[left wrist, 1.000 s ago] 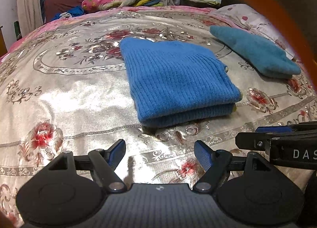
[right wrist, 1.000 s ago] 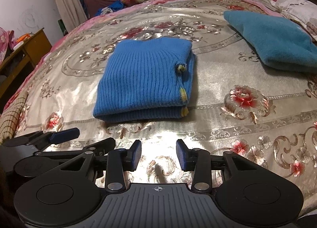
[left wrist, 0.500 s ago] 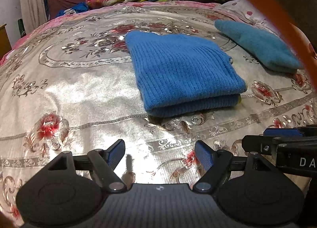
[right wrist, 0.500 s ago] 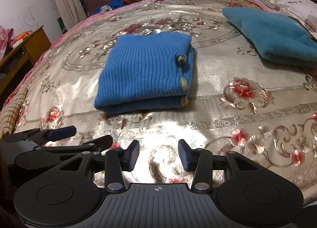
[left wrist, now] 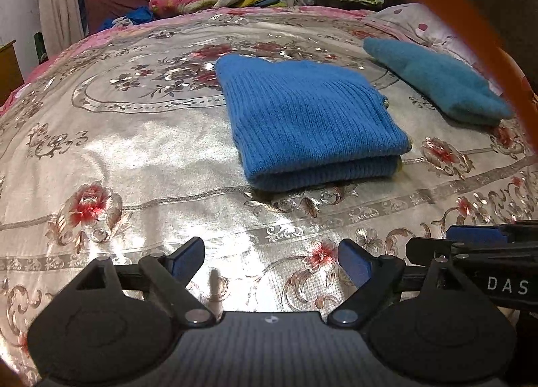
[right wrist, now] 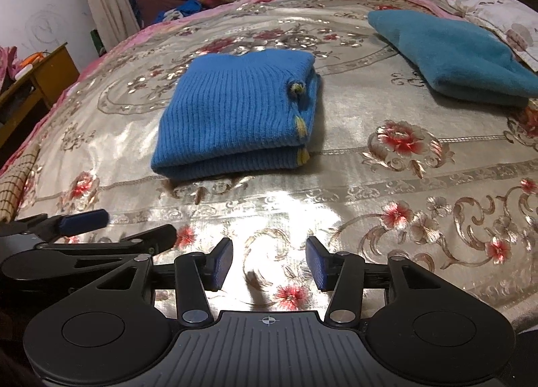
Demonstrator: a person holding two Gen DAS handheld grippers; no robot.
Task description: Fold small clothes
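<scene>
**Folded sweater is done — don't undo it on the next reach**

The blue knit sweater [right wrist: 235,111] lies folded in a neat stack mid-bed, w/ yellow trim showing at its right edge. It looks finished, so the main risk is you disturbing it: a low pass w/ either gripper could catch the top layer & drag the fold open, since loose knit snags easily & the shiny bedspread [right wrist: 370,212] looks slippery enough to let the whole stack slide.

The teal garment [right wrist: 454,54] sits well apart, far right, near a pillow [right wrist: 487,7]. Probably next; reaching across the sweater rather than around it invites a snag.

Your left gripper [left wrist: 271,261] is empty, jaws opening wide. Your right gripper [right wrist: 269,264] is also empty, jaws opening. Both hover near the bed's front, short of the sweater.
</scene>
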